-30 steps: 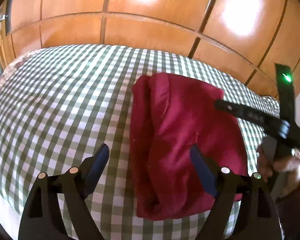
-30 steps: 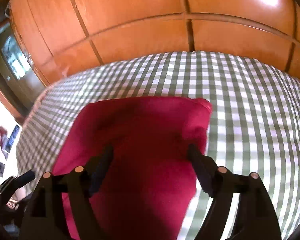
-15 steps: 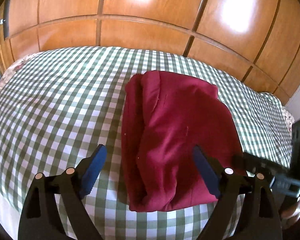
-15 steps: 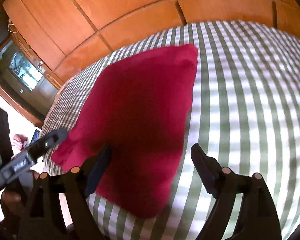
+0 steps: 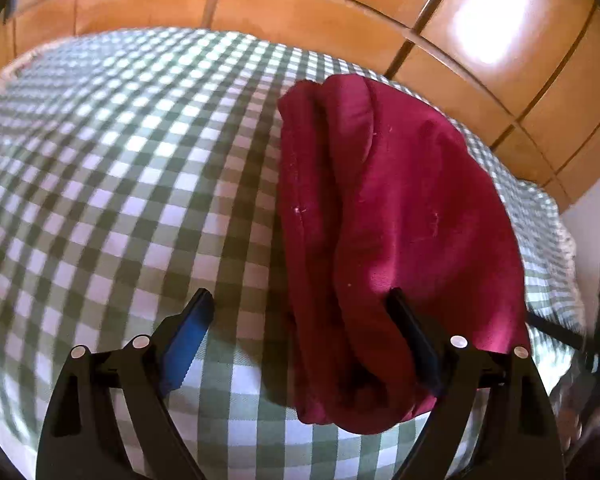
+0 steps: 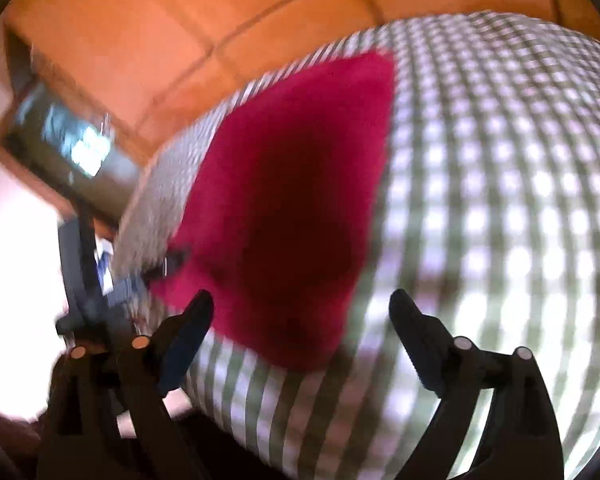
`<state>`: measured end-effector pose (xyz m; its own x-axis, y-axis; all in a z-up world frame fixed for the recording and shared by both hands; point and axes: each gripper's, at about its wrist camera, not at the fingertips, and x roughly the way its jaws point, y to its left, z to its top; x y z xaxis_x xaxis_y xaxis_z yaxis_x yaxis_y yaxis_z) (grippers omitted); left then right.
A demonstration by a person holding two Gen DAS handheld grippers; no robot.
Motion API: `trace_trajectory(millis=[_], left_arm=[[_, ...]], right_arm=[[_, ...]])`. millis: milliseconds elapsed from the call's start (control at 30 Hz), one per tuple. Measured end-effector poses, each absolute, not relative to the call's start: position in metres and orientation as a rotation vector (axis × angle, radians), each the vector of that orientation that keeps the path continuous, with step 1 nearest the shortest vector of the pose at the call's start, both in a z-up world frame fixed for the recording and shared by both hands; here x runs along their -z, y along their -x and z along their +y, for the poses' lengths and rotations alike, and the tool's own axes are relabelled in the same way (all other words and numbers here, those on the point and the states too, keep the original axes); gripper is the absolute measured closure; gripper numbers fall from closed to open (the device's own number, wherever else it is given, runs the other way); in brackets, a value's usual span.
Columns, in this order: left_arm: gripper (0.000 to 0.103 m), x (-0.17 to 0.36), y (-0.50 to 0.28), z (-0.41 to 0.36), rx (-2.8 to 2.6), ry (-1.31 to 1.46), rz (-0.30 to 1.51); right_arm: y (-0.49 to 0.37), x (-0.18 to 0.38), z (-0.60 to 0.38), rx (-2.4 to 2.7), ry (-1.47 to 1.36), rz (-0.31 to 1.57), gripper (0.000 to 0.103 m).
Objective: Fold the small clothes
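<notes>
Folded red garment lies flat on green-checked bedspread, near its front edge. Left gripper low over garment's near left corner, jaws wide, nothing pinched. Right gripper off garment's near right edge, jaws just opened wider, empty; view blurred. Wooden wardrobe panels behind bed.

Both tools wide open
</notes>
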<state>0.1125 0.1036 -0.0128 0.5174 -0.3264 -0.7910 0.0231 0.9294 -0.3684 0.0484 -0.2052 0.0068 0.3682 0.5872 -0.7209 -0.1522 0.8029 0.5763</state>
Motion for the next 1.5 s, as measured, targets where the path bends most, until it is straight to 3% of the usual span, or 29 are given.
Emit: trace_trajectory(millis=[233, 300, 367, 433, 500, 600, 900, 1100, 1133, 1200, 1333, 1433, 1500], left_arm=[[0.021, 0.018, -0.119, 0.115, 0.303, 0.436, 1.049], [0.027, 0.019, -0.12, 0.116, 0.333, 0.448, 1.05], [0.042, 0.02, -0.121, 0.119, 0.398, 0.479, 1.045], [0.053, 0.023, -0.122, 0.121, 0.456, 0.521, 1.044], [0.061, 0.024, -0.122, 0.121, 0.485, 0.562, 1.043], [0.065, 0.019, -0.118, 0.118, 0.519, 0.607, 1.017], [0.065, -0.017, -0.144, -0.009, 0.79, 0.487, 1.009], [0.065, -0.033, -0.173, -0.144, 0.936, 0.273, 1.04], [0.07, -0.029, -0.178, -0.171, 0.934, 0.22, 1.051], [0.075, -0.019, -0.183, -0.207, 0.919, 0.133, 1.086], [0.073, -0.006, -0.175, -0.238, 0.84, -0.033, 1.061], [0.073, -0.013, -0.165, -0.236, 0.803, -0.07, 1.017], [0.073, -0.015, -0.158, -0.236, 0.792, -0.089, 0.996]], right_arm=[[-0.116, 0.005, -0.217, -0.467, -0.584, 1.086, 0.014], [-0.136, 0.02, -0.205, -0.483, -0.593, 1.125, 0.017], [-0.152, 0.034, -0.198, -0.499, -0.634, 1.152, 0.018], [-0.162, 0.045, -0.185, -0.534, -0.678, 1.176, 0.024], [-0.163, 0.046, -0.177, -0.527, -0.646, 1.181, 0.047], [-0.151, 0.024, -0.173, -0.528, -0.596, 1.136, 0.06], [-0.101, -0.05, -0.283, -0.33, -0.56, 0.902, 0.062], [-0.071, -0.052, -0.394, -0.095, -0.603, 0.852, 0.061], [-0.068, -0.045, -0.408, -0.055, -0.61, 0.859, 0.06], [-0.057, -0.033, -0.435, 0.018, -0.61, 0.881, 0.047], [-0.03, -0.003, -0.469, 0.147, -0.663, 0.915, 0.037], [0.004, -0.03, -0.474, 0.226, -0.595, 0.827, 0.04], [0.015, -0.045, -0.468, 0.208, -0.58, 0.785, 0.05]])
